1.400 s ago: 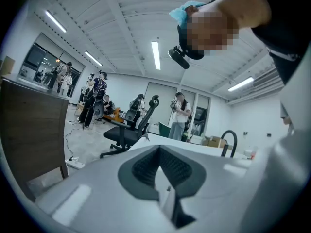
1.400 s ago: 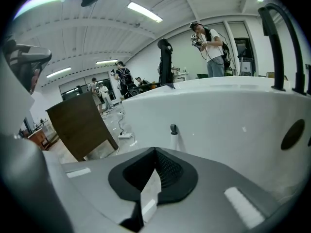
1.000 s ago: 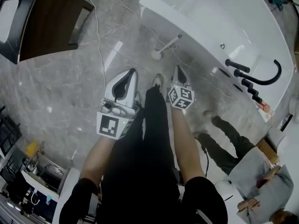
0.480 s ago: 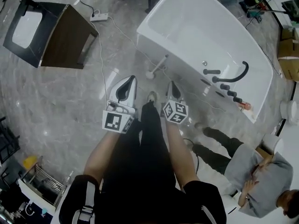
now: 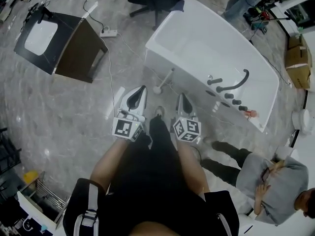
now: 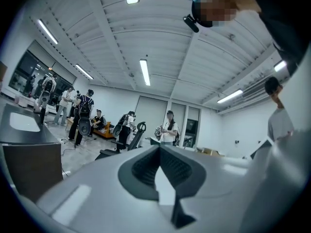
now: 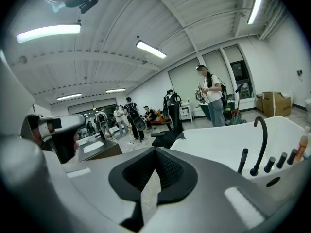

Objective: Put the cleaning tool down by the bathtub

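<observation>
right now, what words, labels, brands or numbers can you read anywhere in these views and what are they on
No words, numbers or brand names can be read in any view.
Left cube and right cube: black-and-white square patterns only, no letters.
Cardboard box: any print is too small to read.

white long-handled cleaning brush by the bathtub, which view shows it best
The head view: the white long-handled cleaning brush shows whole on the grey floor, its handle slanting toward the white bathtub. The left and right gripper views look over the room and miss it.
</observation>
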Tool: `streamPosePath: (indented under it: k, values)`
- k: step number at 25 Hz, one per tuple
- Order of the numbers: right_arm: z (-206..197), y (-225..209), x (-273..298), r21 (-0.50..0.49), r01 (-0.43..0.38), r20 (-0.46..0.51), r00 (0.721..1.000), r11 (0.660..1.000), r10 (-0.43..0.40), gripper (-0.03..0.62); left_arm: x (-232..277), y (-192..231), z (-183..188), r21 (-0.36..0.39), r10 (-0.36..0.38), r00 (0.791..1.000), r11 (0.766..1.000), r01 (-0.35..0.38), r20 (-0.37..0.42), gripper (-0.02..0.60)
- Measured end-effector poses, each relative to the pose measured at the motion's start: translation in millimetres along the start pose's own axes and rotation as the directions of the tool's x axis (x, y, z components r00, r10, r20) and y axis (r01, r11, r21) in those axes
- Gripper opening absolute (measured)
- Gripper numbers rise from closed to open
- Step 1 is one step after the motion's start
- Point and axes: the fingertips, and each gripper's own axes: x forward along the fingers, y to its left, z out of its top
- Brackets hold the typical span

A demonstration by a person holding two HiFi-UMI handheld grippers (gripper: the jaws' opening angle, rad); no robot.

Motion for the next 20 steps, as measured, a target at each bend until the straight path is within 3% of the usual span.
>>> streamPosePath:
  k: [10,20]
  values:
    - [65.1,30.9,-62.5,-0.046,-0.037,0.121,0.992,0.998,0.042,-0.002,-21.1,-17.5,26.7,-0.021,-0.032,0.999,0.999,0.033,0.012,0.007]
    - [87.0,37.1,-88.8,-0.103,-0.031,0.172,0.984,0.994,0.048,-0.002,-30.3,-31.1,32.4,-0.026,-0.075,0.997,0.997,0.075,0.008,0.007]
